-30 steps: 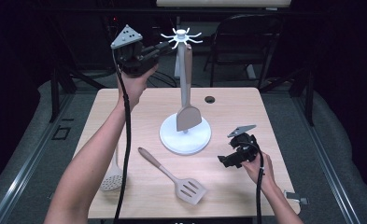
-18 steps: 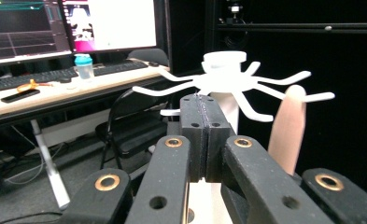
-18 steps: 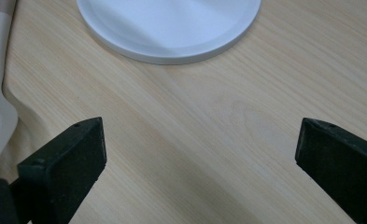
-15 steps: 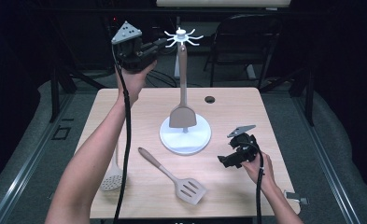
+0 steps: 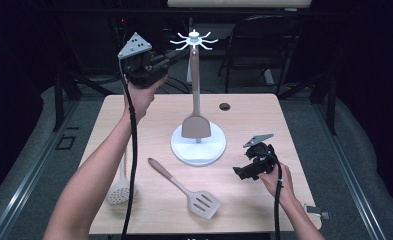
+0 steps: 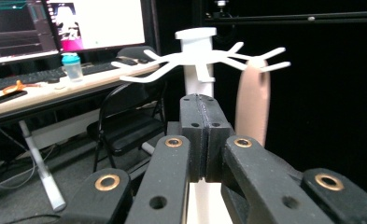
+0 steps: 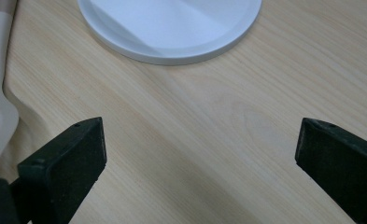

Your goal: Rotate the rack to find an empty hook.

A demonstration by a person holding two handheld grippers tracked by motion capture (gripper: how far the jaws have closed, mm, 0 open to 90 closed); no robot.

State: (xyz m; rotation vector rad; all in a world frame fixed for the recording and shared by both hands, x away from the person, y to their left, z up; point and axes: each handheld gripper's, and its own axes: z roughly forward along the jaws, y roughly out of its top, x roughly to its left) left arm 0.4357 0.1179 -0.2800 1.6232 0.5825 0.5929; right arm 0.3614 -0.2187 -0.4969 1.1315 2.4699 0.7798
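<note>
A white utensil stand (image 5: 184,150) rises from the middle of the table, with a ring of hooks (image 5: 194,40) at its top. A taupe solid spatula (image 5: 196,125) hangs from one hook, head down over the base. My left gripper (image 5: 170,59) is held high, just left of the hooks, jaws shut with nothing between them. In the left gripper view its shut tips (image 6: 200,100) sit below the hooks (image 6: 195,58), with the spatula's handle (image 6: 252,102) to their right. My right gripper (image 5: 241,172) rests low by the base, open and empty (image 7: 200,140).
A slotted spatula (image 5: 186,189) lies in front of the stand, and a round skimmer (image 5: 119,192) by the left forearm. A small black disc (image 5: 225,106) sits on the wooden table (image 5: 264,115). A folding chair (image 5: 264,40) stands behind, and a desk with monitors (image 6: 78,23) beyond.
The hanging spatula swung a little and now hangs straight down. My left gripper has drawn slightly back from the hooks. The right gripper has not moved.
</note>
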